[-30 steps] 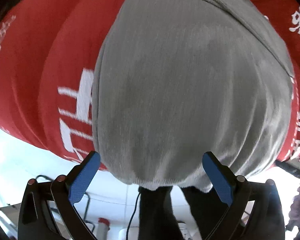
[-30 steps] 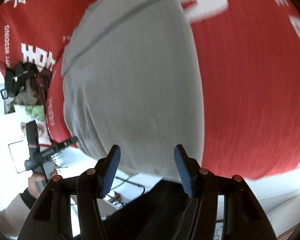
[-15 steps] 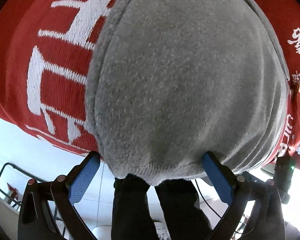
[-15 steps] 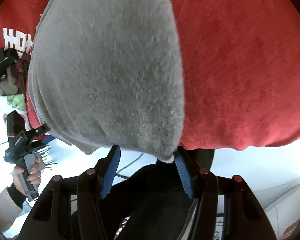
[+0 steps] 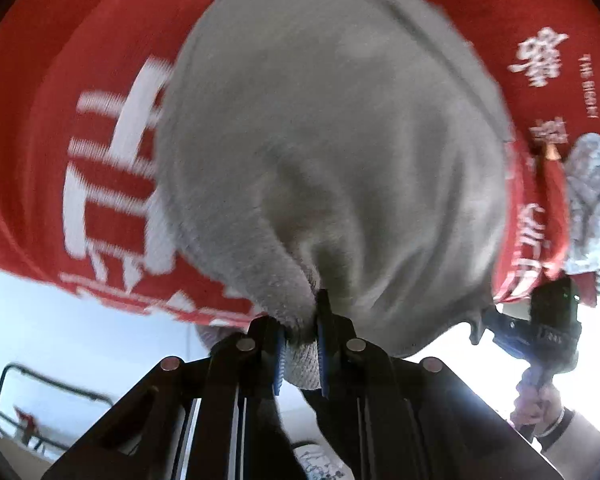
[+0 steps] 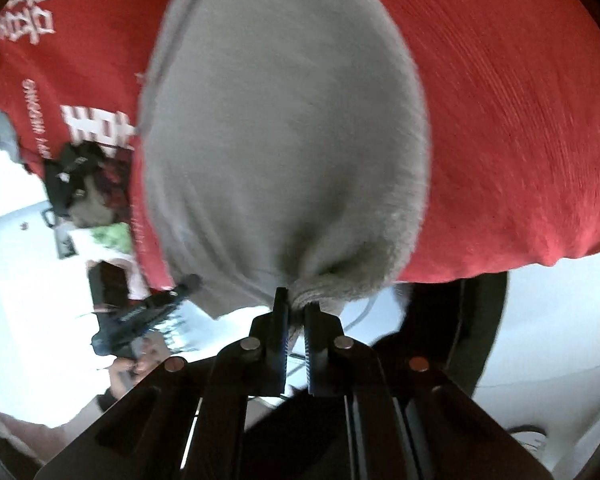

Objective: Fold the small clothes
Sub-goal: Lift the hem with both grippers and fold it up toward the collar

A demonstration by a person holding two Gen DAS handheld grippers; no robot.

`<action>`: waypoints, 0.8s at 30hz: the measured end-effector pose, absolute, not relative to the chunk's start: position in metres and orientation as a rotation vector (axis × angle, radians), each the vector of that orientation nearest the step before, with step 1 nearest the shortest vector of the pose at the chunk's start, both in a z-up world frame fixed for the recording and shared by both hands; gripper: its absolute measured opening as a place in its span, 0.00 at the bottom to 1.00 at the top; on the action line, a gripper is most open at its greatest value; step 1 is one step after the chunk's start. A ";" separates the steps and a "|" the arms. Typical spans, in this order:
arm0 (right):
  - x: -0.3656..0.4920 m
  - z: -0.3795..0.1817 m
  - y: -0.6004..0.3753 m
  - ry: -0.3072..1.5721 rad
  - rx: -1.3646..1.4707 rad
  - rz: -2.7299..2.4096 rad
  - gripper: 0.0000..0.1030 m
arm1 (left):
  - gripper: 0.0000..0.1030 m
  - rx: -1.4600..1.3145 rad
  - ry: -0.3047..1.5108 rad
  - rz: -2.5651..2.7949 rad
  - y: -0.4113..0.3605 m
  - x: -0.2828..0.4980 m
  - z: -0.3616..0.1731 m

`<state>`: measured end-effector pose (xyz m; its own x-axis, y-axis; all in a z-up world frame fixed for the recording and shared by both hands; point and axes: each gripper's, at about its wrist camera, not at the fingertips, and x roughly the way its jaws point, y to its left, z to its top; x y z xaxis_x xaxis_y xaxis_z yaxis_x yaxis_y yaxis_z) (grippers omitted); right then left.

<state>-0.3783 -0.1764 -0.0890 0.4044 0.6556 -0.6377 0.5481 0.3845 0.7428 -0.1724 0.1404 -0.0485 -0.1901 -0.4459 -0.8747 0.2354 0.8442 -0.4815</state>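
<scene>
A small grey knit garment [image 5: 332, 152] lies on a red cloth with white characters [image 5: 99, 152]. My left gripper [image 5: 300, 332] is shut on the garment's near hem, which bunches between the blue pads. In the right wrist view the same grey garment [image 6: 283, 140] fills the middle. My right gripper [image 6: 295, 312] is shut on its near edge, the fabric gathered into a pinch. The other gripper shows at the side of each view [image 5: 540, 328] [image 6: 139, 316].
The red cloth [image 6: 520, 140] covers the table to its near edge. A pile of other clothes lies at the right in the left wrist view [image 5: 592, 208]. Dark items and a green patch lie at the left in the right wrist view [image 6: 83, 192]. White floor lies below.
Both grippers were open astride the garment's near edge; both have now shut on it and the fabric puckers at each pinch.
</scene>
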 end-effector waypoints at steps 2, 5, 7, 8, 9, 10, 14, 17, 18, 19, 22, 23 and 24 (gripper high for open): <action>-0.371 -0.073 -0.189 1.166 1.305 0.113 0.07 | 0.14 -0.187 1.620 -0.653 0.131 -0.158 -0.027; -0.361 -0.052 -0.203 1.072 1.354 0.141 0.07 | 0.14 -0.224 1.557 -0.695 0.118 -0.128 0.004; -0.347 -0.041 -0.214 1.030 1.361 0.176 0.07 | 0.14 -0.262 1.523 -0.700 0.111 -0.109 0.016; -0.338 -0.037 -0.217 1.021 1.353 0.189 0.07 | 0.14 -0.286 1.510 -0.700 0.107 -0.096 0.020; -0.331 -0.032 -0.219 1.014 1.346 0.196 0.07 | 0.14 -0.301 1.498 -0.700 0.107 -0.078 0.023; -0.325 -0.027 -0.224 1.004 1.340 0.202 0.07 | 0.14 -0.309 1.483 -0.700 0.103 -0.066 0.027; -0.290 -0.006 -0.253 0.947 1.314 0.222 0.07 | 0.14 -0.341 1.408 -0.688 0.089 -0.022 0.044; -0.256 0.010 -0.273 0.915 1.289 0.237 0.07 | 0.14 -0.360 1.366 -0.681 0.076 0.008 0.052; -0.236 0.016 -0.275 0.904 1.281 0.240 0.07 | 0.14 -0.357 1.355 -0.675 0.071 0.017 0.053; -0.222 0.020 -0.285 0.894 1.269 0.246 0.07 | 0.14 -0.358 1.345 -0.671 0.068 0.027 0.056; -0.179 0.026 -0.303 0.877 1.241 0.256 0.07 | 0.14 -0.357 1.313 -0.649 0.048 0.056 0.058; -0.165 0.027 -0.311 0.873 1.230 0.258 0.07 | 0.14 -0.359 1.303 -0.635 0.044 0.067 0.056; -0.149 0.027 -0.318 0.872 1.219 0.259 0.07 | 0.14 -0.363 1.296 -0.620 0.042 0.077 0.054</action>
<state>-0.1493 -0.3181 0.0270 0.6599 0.6067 -0.4433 0.2670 0.3621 0.8931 0.0769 0.0425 0.0541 0.1433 -0.6123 -0.7775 0.2214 0.7856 -0.5778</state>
